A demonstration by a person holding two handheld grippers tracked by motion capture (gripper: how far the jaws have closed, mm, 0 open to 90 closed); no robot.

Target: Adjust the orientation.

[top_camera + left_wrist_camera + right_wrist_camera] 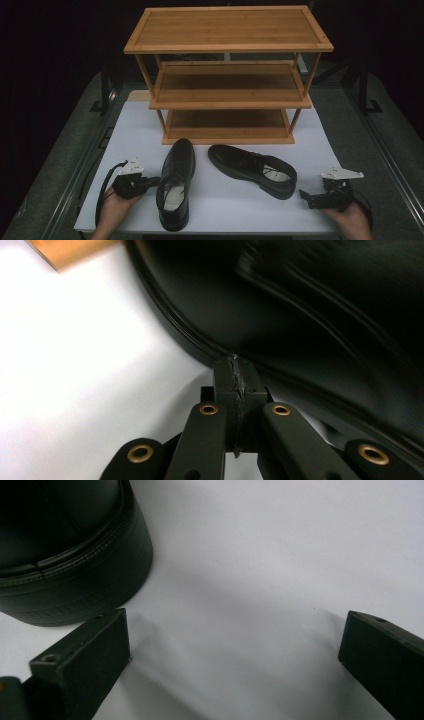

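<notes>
On the white table (130,125), two black shoes lie in front of the rack (227,75): the left shoe (175,182) points at the rack, the right shoe (252,170) lies slanted. The left gripper (154,180), jaws pressed together with nothing between, tips against the left shoe's side. The right gripper (306,197), jaws wide apart, sits just beside the right shoe's heel.

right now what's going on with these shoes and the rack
A person holds a gripper in each hand at a white table. The left gripper, jaws shut, is against the side of the left black shoe. The right gripper, jaws open, sits just beside the heel of the right black shoe. Both shoes lie before the bare wooden rack.
</notes>
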